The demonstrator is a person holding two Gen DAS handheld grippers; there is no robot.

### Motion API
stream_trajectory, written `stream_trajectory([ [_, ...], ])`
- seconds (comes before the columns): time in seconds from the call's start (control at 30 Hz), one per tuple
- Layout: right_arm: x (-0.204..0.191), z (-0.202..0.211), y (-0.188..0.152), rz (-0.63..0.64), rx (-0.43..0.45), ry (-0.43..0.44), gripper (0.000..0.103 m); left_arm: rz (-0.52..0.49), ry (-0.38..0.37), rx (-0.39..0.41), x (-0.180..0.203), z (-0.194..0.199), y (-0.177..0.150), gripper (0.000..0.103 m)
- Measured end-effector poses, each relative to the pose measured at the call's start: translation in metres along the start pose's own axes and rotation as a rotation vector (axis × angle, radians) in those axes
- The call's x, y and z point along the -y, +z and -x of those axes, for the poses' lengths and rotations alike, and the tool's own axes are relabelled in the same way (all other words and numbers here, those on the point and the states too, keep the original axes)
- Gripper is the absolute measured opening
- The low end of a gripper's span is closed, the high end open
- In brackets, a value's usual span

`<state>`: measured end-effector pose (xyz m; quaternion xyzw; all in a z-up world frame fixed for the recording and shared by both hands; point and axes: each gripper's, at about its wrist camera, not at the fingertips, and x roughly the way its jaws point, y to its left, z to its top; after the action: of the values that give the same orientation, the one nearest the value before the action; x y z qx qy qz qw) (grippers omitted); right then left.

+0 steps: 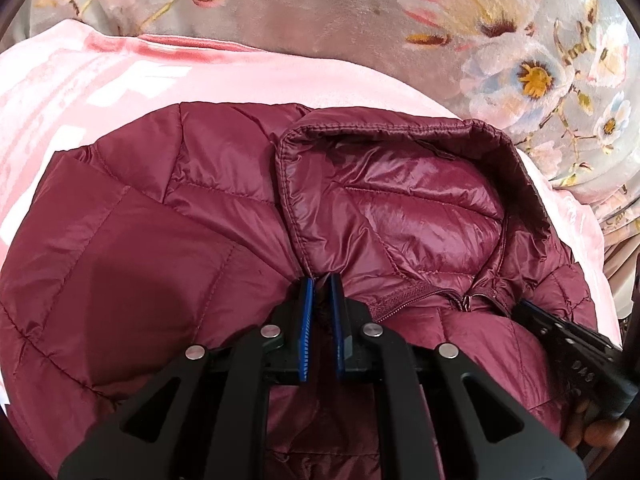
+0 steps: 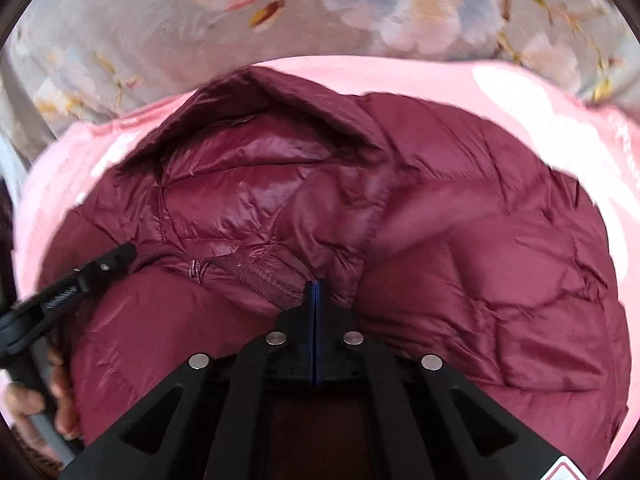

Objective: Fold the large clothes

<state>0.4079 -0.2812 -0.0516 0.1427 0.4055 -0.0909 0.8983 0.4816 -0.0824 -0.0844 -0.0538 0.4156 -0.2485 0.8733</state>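
A maroon quilted puffer jacket (image 1: 160,220) lies on a pink blanket (image 1: 100,88), hood side up, its shiny hood lining (image 1: 400,208) and zipper (image 1: 420,294) showing. My left gripper (image 1: 322,280) is shut on a pinch of jacket fabric at the base of the hood. My right gripper (image 2: 315,285) is shut on the jacket (image 2: 480,260) beside the zipper (image 2: 248,270), its blue pads pressed together. Each gripper shows in the other's view: the right one (image 1: 528,308) at the lower right, the left one (image 2: 128,250) at the lower left.
A grey floral bedspread (image 1: 540,72) lies beyond the pink blanket (image 2: 540,100) in both views. A hand (image 2: 24,404) holds the left gripper's handle at the lower left of the right wrist view.
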Motion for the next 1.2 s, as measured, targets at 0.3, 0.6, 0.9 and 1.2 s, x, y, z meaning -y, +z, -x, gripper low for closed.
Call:
stream_trajectory([
  [0.3,0.02,0.054,0.044,-0.105,0.112,0.069,0.013,0.126,-0.066,0.03,-0.015,0.053,0.046,0.021],
  [0.6,0.023,-0.019,0.12,-0.499,0.072,0.297,0.02,0.601,-0.292,-0.146,-0.041,-0.039,0.118,0.058],
  [0.9,-0.004,-0.043,0.102,-0.041,-0.072,0.05,0.0,-0.018,0.007,-0.217,0.01,-0.058,0.101,0.04],
  [1.2,-0.019,-0.049,0.085,0.116,0.031,-0.085,0.0,-0.221,0.143,-0.039,0.032,-0.062,0.071,0.041],
])
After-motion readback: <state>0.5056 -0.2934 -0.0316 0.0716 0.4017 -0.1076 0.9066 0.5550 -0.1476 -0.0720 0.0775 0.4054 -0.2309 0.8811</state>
